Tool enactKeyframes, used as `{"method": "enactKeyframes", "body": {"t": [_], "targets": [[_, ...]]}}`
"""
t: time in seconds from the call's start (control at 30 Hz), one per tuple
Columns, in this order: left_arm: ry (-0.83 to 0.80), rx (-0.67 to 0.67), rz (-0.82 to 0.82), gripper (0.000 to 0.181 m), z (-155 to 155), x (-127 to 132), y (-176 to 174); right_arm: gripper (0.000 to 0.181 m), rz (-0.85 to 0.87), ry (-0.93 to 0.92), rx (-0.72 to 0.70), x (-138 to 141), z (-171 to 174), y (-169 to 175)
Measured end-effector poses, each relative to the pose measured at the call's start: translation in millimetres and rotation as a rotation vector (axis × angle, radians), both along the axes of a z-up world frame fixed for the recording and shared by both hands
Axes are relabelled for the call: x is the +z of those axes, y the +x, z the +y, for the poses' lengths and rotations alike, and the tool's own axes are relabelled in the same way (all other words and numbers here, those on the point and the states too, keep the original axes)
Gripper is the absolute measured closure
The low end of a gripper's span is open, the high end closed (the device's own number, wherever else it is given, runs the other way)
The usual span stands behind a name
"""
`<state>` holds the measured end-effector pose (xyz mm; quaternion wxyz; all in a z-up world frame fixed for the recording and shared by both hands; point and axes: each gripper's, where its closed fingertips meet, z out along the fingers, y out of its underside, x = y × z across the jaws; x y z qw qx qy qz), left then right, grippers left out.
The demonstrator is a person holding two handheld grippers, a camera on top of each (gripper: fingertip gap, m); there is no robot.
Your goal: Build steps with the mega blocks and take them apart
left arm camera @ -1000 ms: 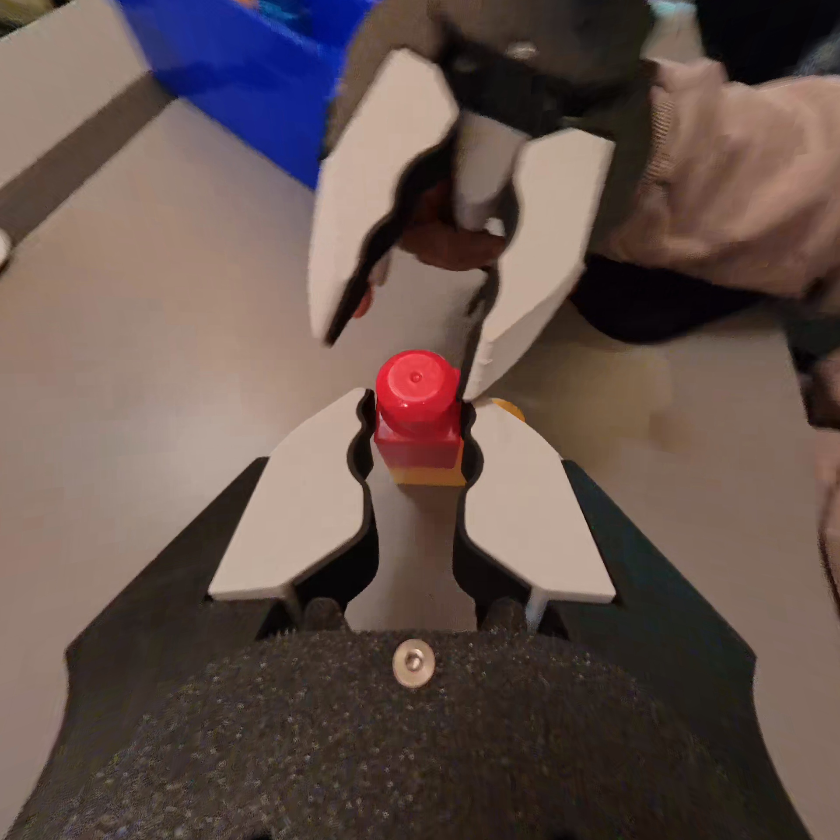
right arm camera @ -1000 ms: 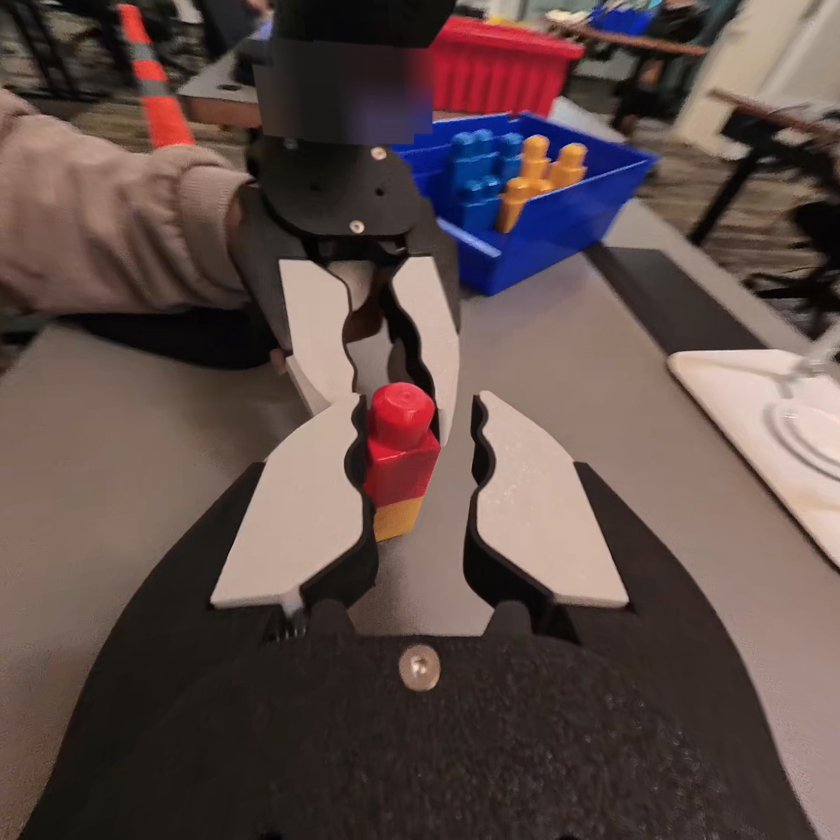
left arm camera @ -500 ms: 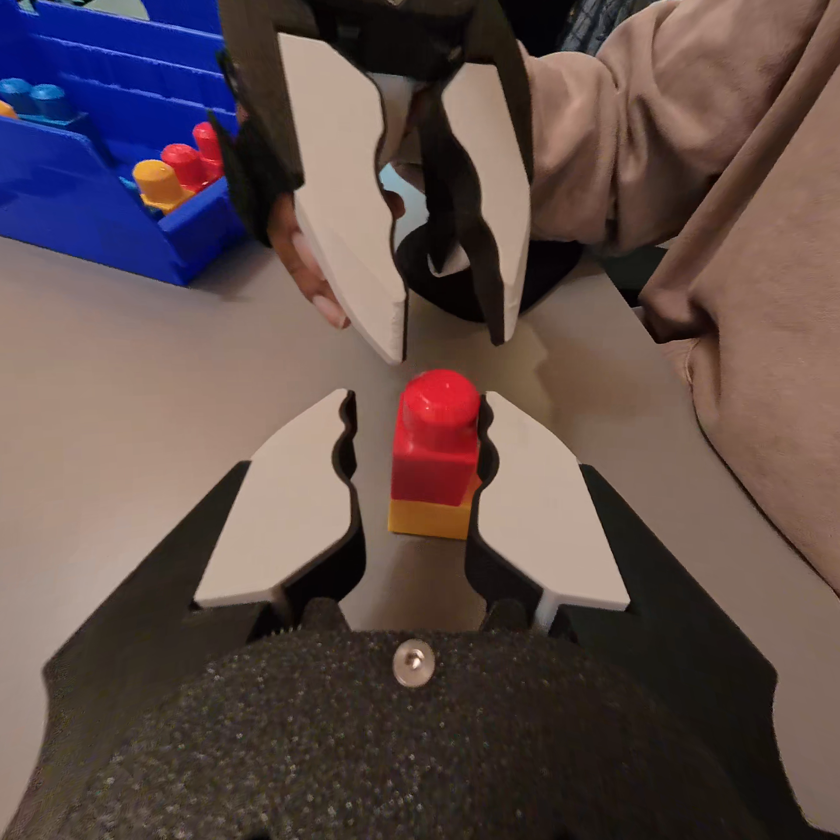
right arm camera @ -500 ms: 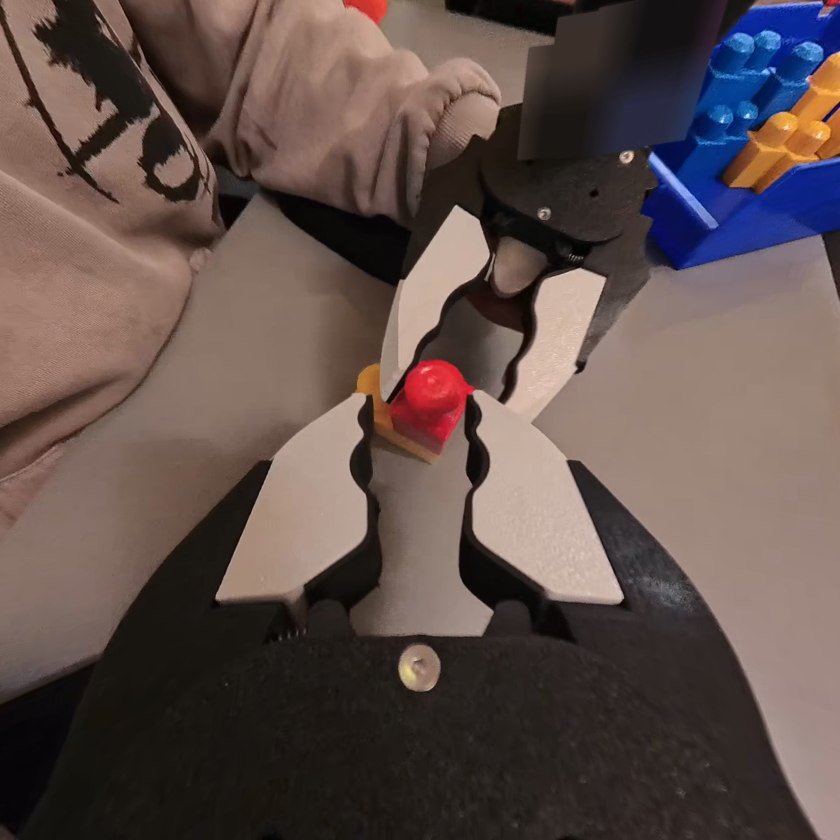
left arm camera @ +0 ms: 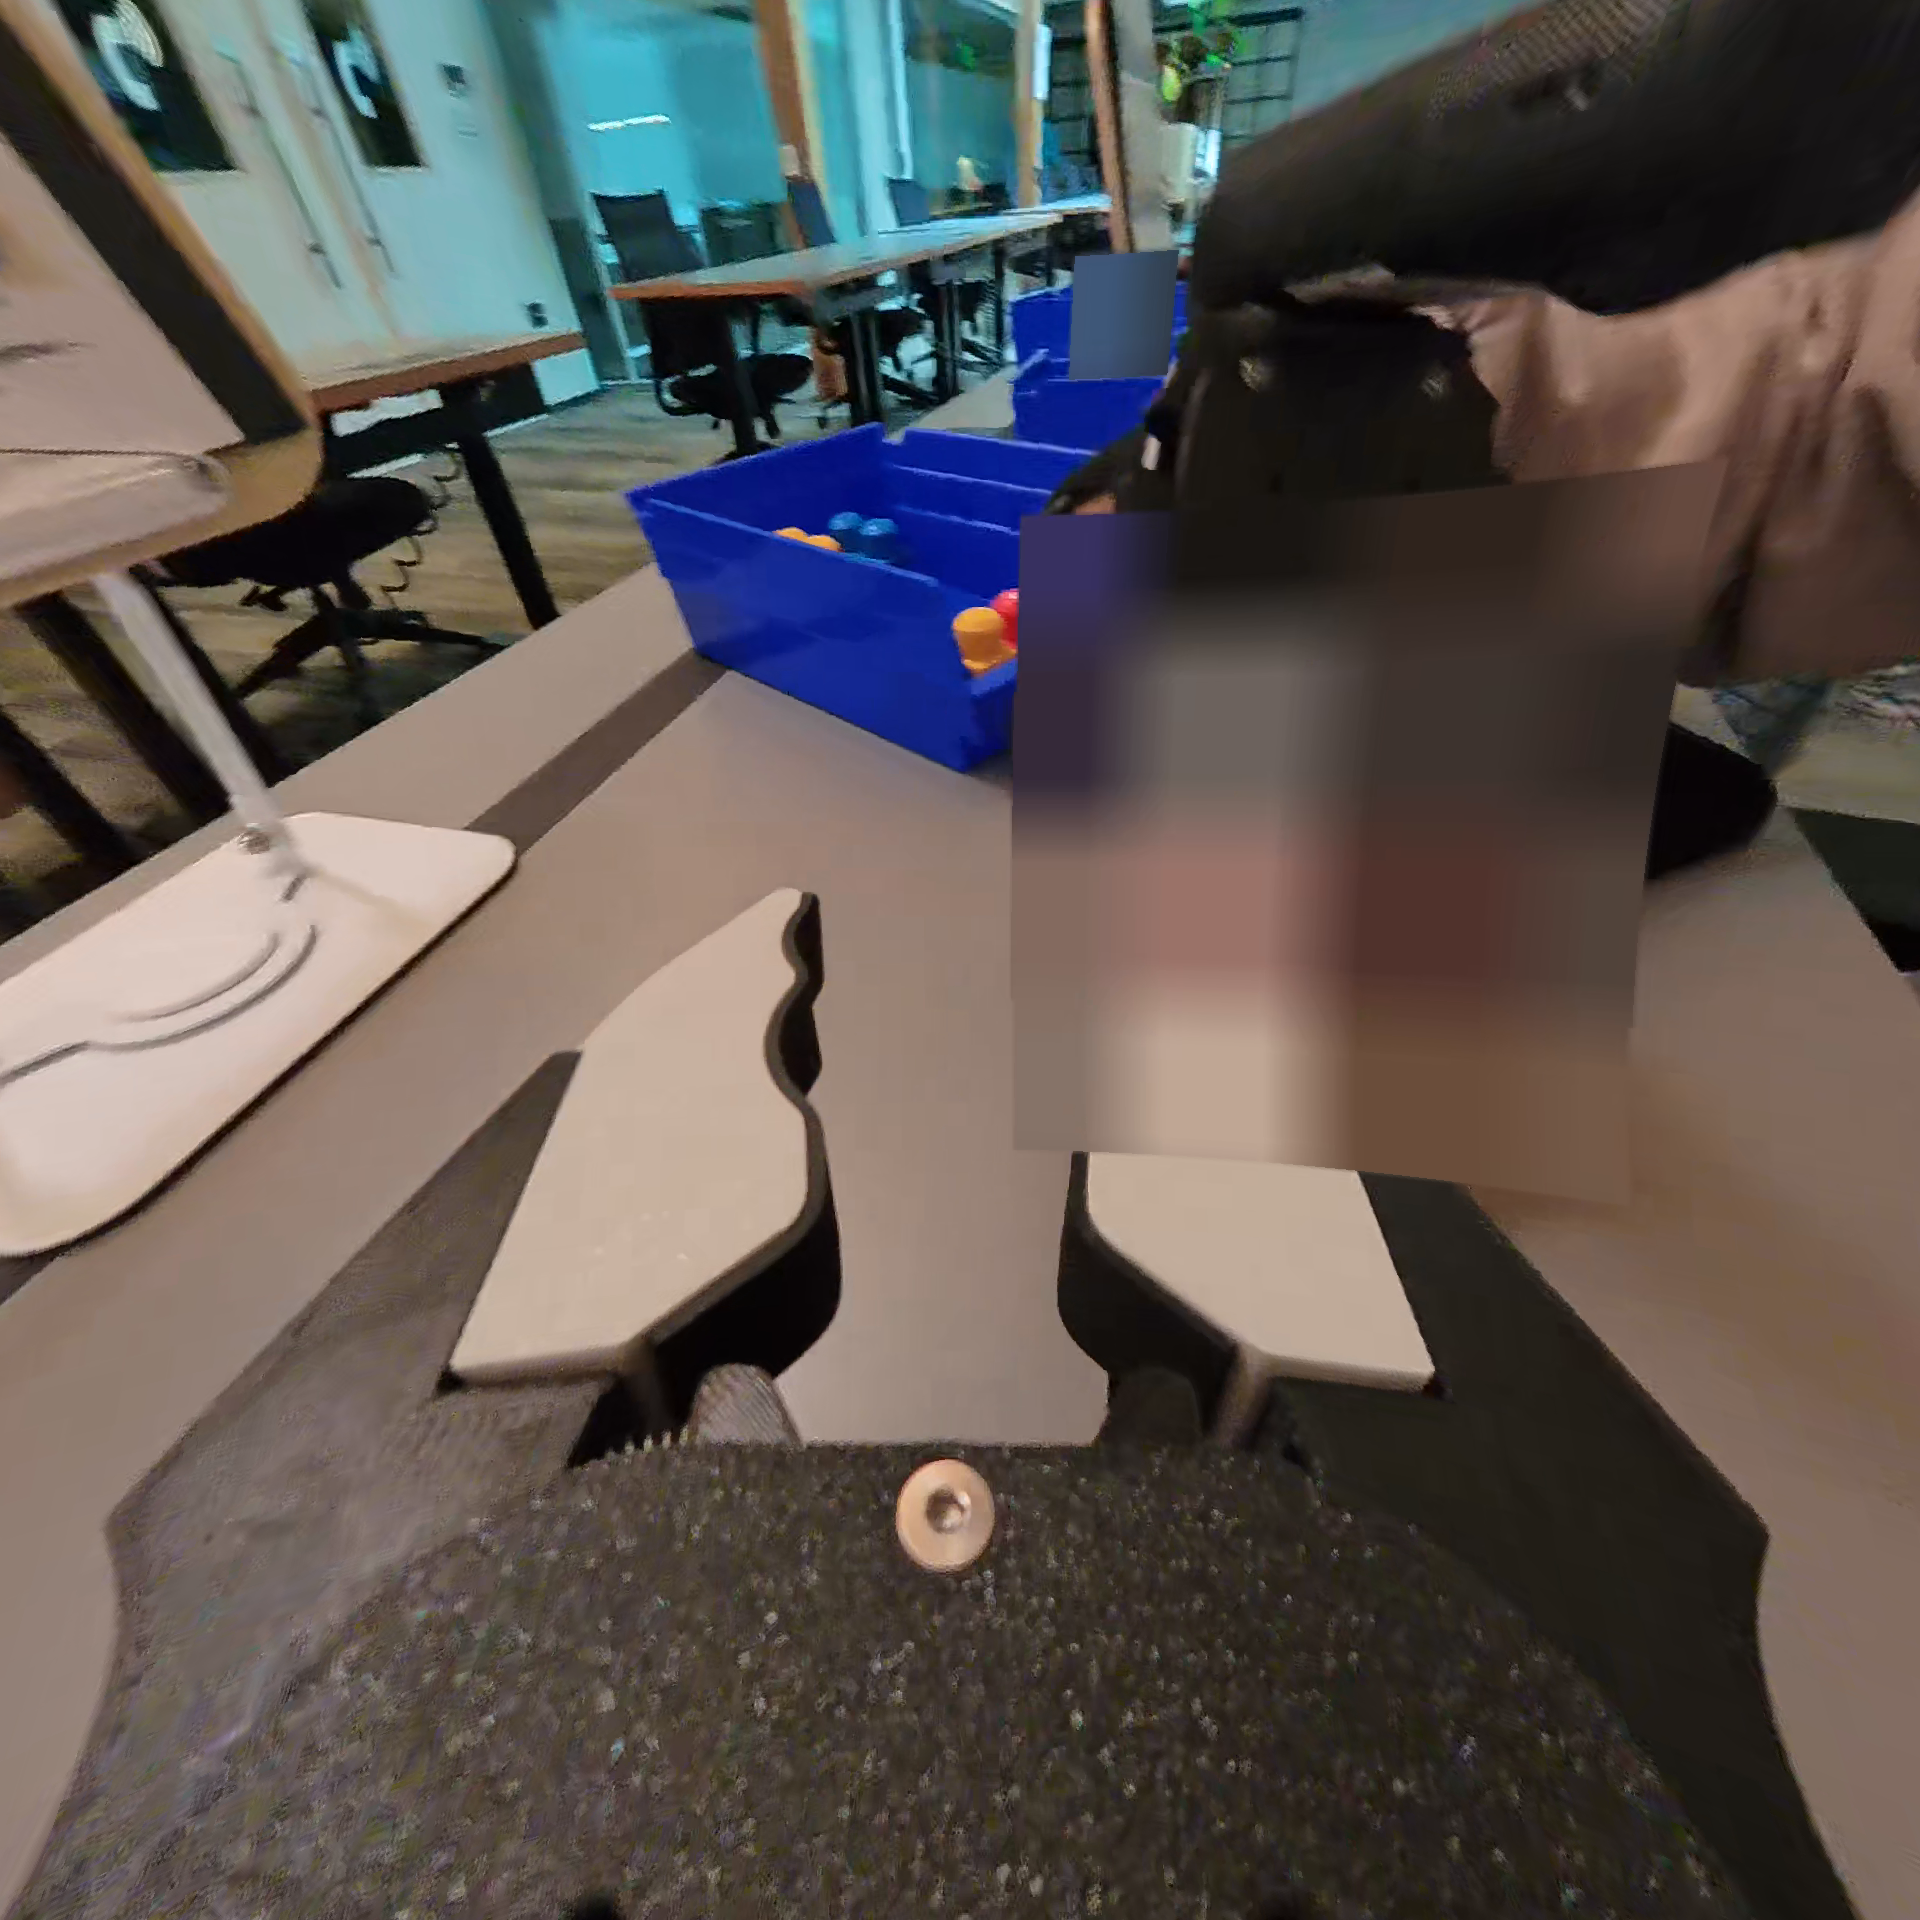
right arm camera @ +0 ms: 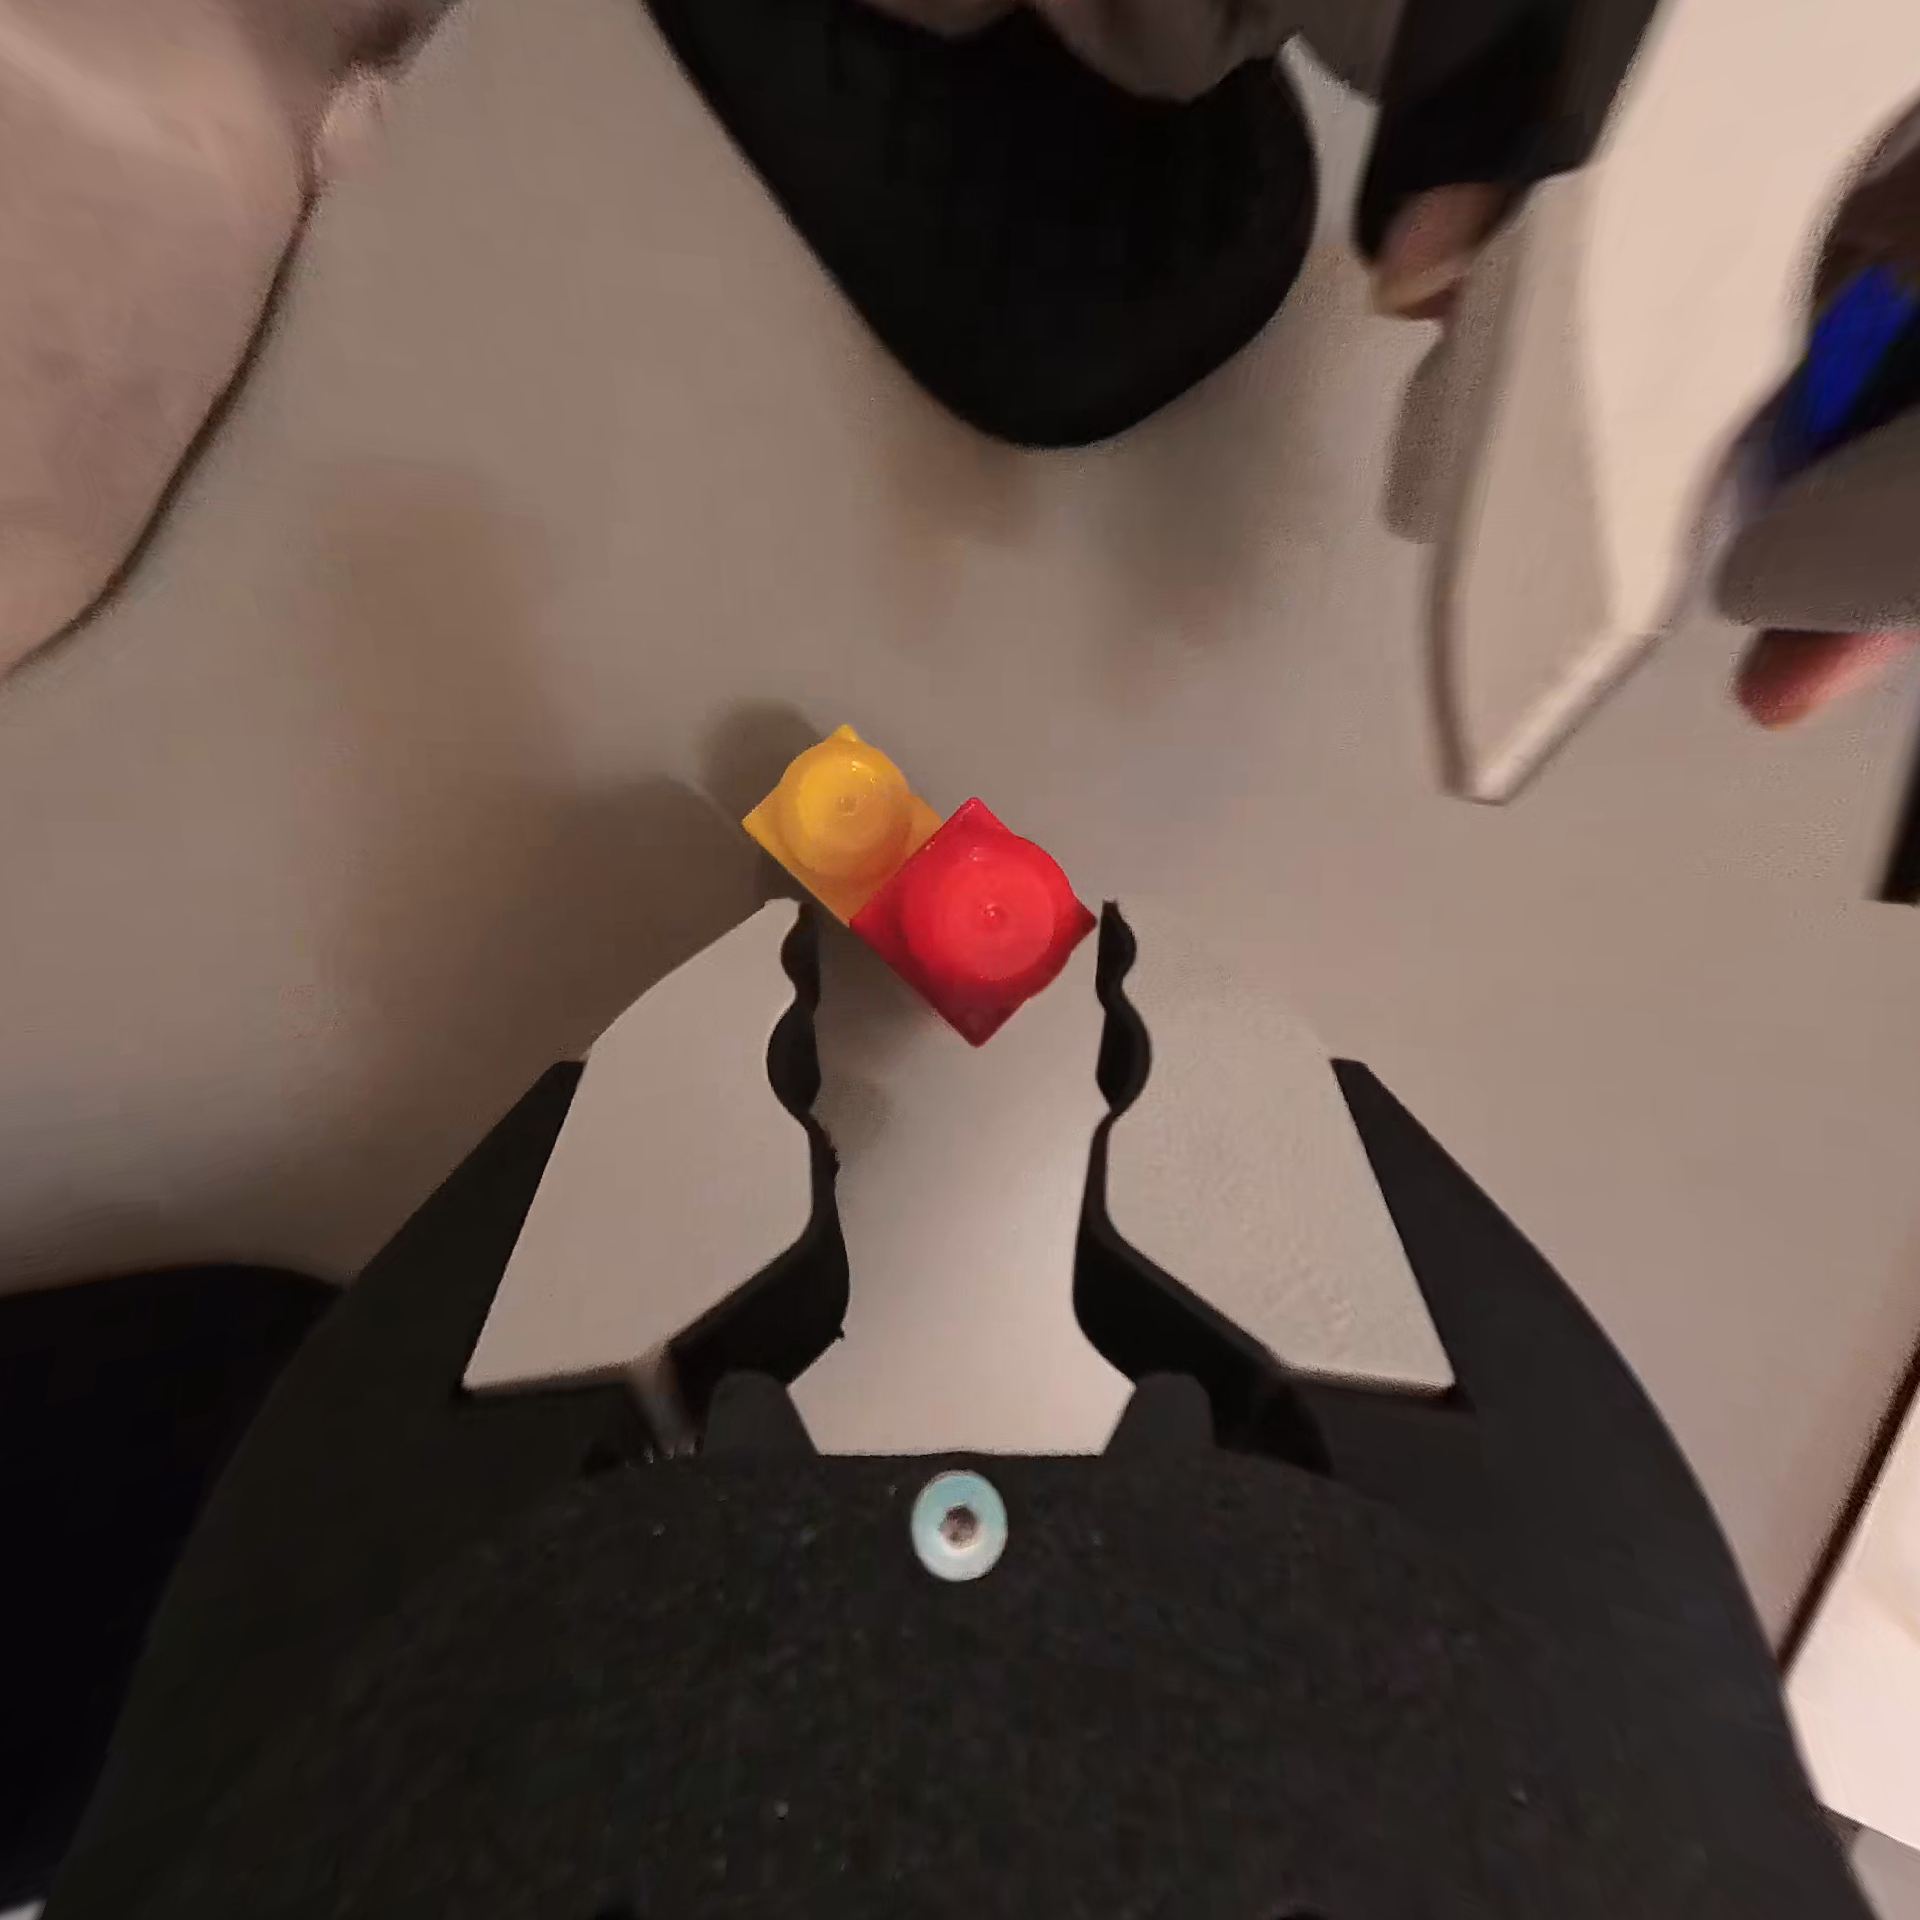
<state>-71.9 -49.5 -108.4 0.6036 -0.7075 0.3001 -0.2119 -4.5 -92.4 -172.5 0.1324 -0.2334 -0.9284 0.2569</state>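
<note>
In the right wrist view I look straight down on a red block (right arm camera: pixel 977 920) stacked on one end of a yellow block (right arm camera: pixel 836 810), whose other stud is bare. They stand on the grey table (right arm camera: pixel 520 520). My right gripper (right arm camera: pixel 951 916) is open above them, with the red block between its tips. My left gripper (left arm camera: pixel 951 935) is open and empty over bare table; a blurred patch covers its right fingertip. It also shows in the right wrist view as a blur at the upper right (right arm camera: pixel 1538 520). The blocks do not show in the left wrist view.
A blue bin (left arm camera: pixel 821 623) with blue, orange and red blocks stands at the far side of the table. A white lamp base (left arm camera: pixel 208 987) lies at the left. A black rounded object (right arm camera: pixel 1039 208) and a beige sleeve (right arm camera: pixel 125 312) lie beyond the blocks.
My left gripper has let go of the stack and swung away toward the bin. My right gripper has risen and tilted to look straight down on the blocks. The blocks stay joined.
</note>
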Motion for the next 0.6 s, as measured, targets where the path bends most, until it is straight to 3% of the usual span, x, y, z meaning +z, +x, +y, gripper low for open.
{"method": "enactKeyframes", "body": {"t": [0.03, 0.17, 0.27, 0.5, 0.6], "targets": [[0.000, 0.018, -0.006, 0.134, 0.7, -1.3, -3.7, 0.129, -0.017, 0.033, 0.015, -6.4, 0.2, -0.4], [-0.010, 0.021, -0.009, 0.135, 0.3, -5.1, -6.3, 0.132, 0.003, 0.053, 0.021, -16.8, -1.0, -4.2], [0.006, 0.000, -0.030, 0.135, -2.3, -0.9, -1.7, 0.132, 0.050, -0.013, -0.100, -9.0, 9.0, -7.3], [0.095, -0.024, -0.121, 0.126, -4.9, 18.6, 9.7, 0.132, 0.414, -0.566, -0.586, 63.0, 71.9, -20.6], [0.137, -0.006, -0.094, 0.123, -2.0, 19.7, 19.6, 0.132, 0.463, -0.817, -0.697, 78.8, 84.4, -18.5]]}}
